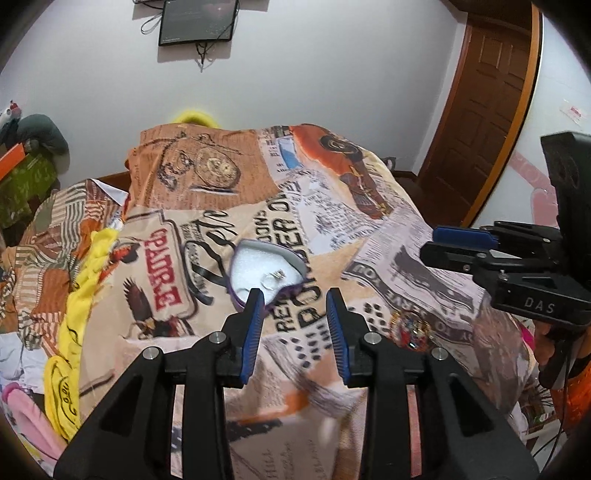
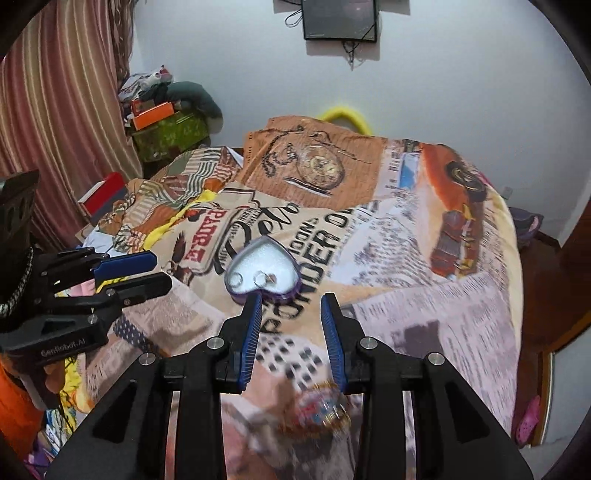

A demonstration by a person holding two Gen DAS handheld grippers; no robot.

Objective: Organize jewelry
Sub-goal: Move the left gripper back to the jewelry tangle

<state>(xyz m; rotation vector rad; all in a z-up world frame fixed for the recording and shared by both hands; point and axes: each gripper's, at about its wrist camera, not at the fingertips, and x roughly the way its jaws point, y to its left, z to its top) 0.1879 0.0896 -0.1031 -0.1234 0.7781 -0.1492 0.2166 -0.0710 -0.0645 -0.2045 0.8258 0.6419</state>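
The purple heart-shaped jewelry box [image 2: 263,271] lies open mid-bed on the printed newspaper-pattern bedspread [image 2: 406,258], a small silver ring [image 2: 265,278] seated inside. Your left gripper [image 1: 295,317] and right gripper [image 2: 291,325] hover wide, empty. Next, I judge: lower onto the colourful beaded ornament [image 2: 321,410] near the front edge.

Brightness: even, soft indoor light in both views; the white wall [image 1: 332,74] is evenly lit.
Shadows: faint ones below the wall-mounted screen [image 2: 340,18] and its dangling cables; soft shade under the left gripper [image 1: 295,306] fingers.
Glare: small highlights on the ring [image 1: 273,278] inside the heart-shaped box [image 2: 264,271].
Blur: bedspread [image 2: 424,314] print smears nearer the camera than the heart-shaped box; the colourful ornament [image 2: 321,410] is blurred in the right wrist view.
Distortion: strong fisheye; the door [image 1: 480,110] bows, dark corners ring each view.
Focus: print beyond the heart-shaped box reads sharper.
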